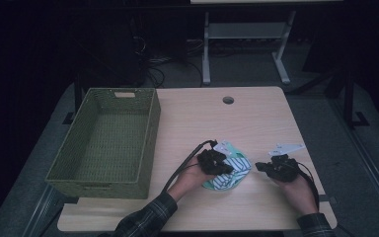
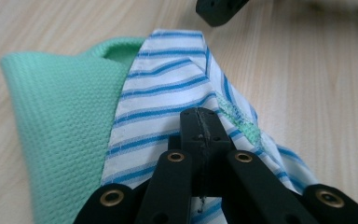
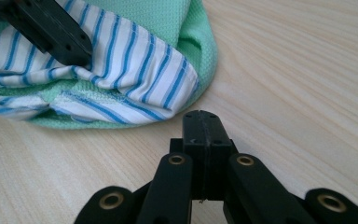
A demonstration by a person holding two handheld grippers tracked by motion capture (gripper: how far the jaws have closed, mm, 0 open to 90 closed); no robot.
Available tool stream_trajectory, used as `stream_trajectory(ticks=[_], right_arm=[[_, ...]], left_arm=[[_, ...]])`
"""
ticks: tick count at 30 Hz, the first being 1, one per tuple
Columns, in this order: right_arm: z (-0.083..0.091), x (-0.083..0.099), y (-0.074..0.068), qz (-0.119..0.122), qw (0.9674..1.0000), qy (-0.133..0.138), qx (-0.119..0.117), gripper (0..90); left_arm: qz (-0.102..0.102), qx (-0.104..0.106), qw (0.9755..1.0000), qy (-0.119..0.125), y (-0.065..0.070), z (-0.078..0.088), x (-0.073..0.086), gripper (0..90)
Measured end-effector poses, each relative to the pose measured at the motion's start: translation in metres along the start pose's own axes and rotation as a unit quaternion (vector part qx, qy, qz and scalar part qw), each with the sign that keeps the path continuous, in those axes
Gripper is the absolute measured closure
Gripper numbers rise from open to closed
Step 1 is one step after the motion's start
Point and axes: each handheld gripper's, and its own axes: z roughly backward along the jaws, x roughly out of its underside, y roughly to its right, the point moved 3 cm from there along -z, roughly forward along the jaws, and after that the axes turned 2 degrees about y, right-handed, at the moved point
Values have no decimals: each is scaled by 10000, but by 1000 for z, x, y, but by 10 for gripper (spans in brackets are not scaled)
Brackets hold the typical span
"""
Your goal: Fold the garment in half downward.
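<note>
On table (image 1: 256, 118), left gripper (image 2: 200, 122) jaws closed on striped cloth (image 2: 168, 88), right gripper (image 3: 201, 125) closed beside it

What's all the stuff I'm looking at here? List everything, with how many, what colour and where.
table: one, pale wood, centre, with a round hole near its far edge
basket: one, green woven, on the table's left side
cloth: one bundle, mint green with blue-and-white stripes, near the front of the table
stand: one, pale grey, on the floor behind the table
left gripper: one, black, jaws shut, tips against the cloth
right gripper: one, black, jaws shut, on bare table right of the cloth
hands: two, each holding a gripper
sleeves: two, dark plaid, bottom edge
</note>
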Motion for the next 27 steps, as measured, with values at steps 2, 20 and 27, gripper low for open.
stream_trajectory(ticks=[2, 20, 27], right_arm=[[1, -1, 0, -9, 10000, 42, -17, 899], [-12, -54, -9, 203, 9981, 325, -485, 899], [-37, -81, -14, 334, 9965, 411, -649, 899]], left_arm=[[82, 22, 9999, 99, -1, 8, -2, 895], [555, -544, 9964, 329, -21, 72, 19, 895], [616, -659, 9957, 198, -23, 72, 28, 894]])
